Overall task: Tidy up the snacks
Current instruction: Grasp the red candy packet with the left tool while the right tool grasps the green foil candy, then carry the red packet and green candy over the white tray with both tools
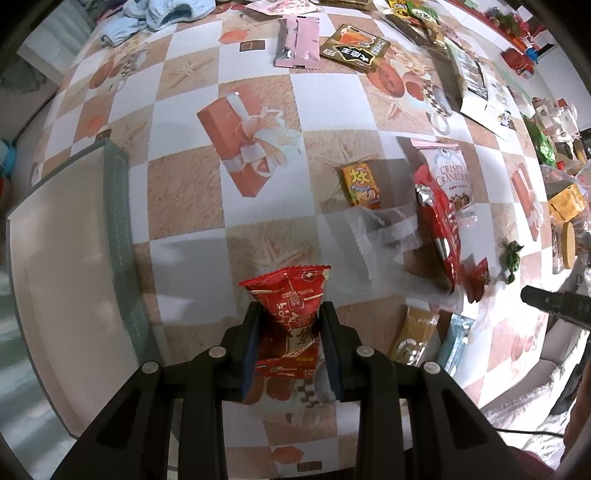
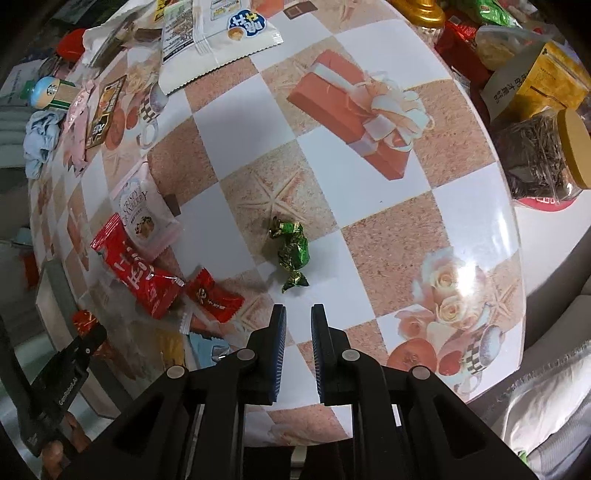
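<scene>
My left gripper (image 1: 290,308) is shut on a small red snack packet (image 1: 291,314) and holds it above the checkered tablecloth, just right of a grey-rimmed white tray (image 1: 116,206). My right gripper (image 2: 298,312) is slightly open and empty, just short of a green foil candy (image 2: 291,249). The candy also shows in the left wrist view (image 1: 511,256). Left of it lie a long red packet (image 2: 135,267), a small red packet (image 2: 214,295) and a Crispy Cranberry bag (image 2: 142,210). A yellow snack box (image 1: 361,185) lies in the middle.
A pink packet (image 1: 299,42) and a dark packet (image 1: 355,48) lie at the far side. A large white bag (image 2: 210,35) lies far from my right gripper. A jar of seeds (image 2: 543,155) and yellow bags (image 2: 546,77) stand off the table's right edge.
</scene>
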`<state>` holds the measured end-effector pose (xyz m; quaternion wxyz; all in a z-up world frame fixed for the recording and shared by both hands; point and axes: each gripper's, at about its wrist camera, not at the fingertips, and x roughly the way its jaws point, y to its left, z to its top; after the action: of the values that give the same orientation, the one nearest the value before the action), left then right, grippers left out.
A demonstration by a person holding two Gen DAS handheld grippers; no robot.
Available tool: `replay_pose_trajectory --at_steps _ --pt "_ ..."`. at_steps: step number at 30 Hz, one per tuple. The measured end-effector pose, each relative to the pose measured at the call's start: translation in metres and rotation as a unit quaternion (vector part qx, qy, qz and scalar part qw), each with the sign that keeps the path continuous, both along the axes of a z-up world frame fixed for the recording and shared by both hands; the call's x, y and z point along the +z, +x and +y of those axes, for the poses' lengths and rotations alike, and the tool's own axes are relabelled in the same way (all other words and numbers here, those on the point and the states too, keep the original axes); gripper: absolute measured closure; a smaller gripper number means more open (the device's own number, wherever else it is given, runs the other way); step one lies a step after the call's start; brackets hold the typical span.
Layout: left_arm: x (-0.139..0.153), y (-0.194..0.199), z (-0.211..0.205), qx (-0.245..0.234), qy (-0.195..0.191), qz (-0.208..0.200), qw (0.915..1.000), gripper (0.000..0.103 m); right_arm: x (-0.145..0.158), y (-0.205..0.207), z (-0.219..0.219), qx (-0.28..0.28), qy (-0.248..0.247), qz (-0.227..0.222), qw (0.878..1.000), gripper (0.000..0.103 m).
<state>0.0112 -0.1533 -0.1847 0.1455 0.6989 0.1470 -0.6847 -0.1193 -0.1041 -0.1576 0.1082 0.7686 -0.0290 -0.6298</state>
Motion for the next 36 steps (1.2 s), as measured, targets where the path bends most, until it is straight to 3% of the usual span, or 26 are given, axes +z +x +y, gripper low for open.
replay_pose_trajectory --at_steps 10,12,14,19,21,23,28,36 --pt "-0.002 -0.015 0.0 0.004 0.002 0.002 1.0 0.069 -0.029 -0.025 0.0 0.016 0.027 -0.002 1.0 0.083" --pt "0.004 -0.014 0.005 0.005 0.004 0.005 1.0 0.069 -0.032 -0.026 -0.002 0.017 0.028 0.002 0.999 0.06" --pt "0.005 -0.013 0.005 0.002 0.003 0.006 1.0 0.069 -0.031 -0.026 -0.006 0.025 0.036 0.014 0.999 0.048" --pt "0.002 -0.011 0.001 0.002 0.005 0.008 1.0 0.069 -0.03 -0.029 -0.01 0.027 0.041 0.018 0.999 0.05" --pt "0.002 -0.012 0.004 0.0 0.006 0.01 0.9999 0.069 -0.028 -0.028 -0.019 0.036 0.056 0.024 0.998 0.069" --pt "0.002 -0.013 0.007 -0.002 0.006 0.011 0.9999 0.069 -0.032 -0.029 -0.027 0.049 0.063 0.031 0.996 0.082" --pt "0.002 -0.014 0.011 0.001 0.007 0.017 0.9998 0.069 -0.026 -0.028 -0.023 0.043 0.048 0.028 0.998 0.082" --pt "0.033 -0.014 0.017 0.006 0.01 0.041 0.9991 0.069 0.018 -0.016 -0.012 0.046 -0.007 0.038 0.998 0.082"
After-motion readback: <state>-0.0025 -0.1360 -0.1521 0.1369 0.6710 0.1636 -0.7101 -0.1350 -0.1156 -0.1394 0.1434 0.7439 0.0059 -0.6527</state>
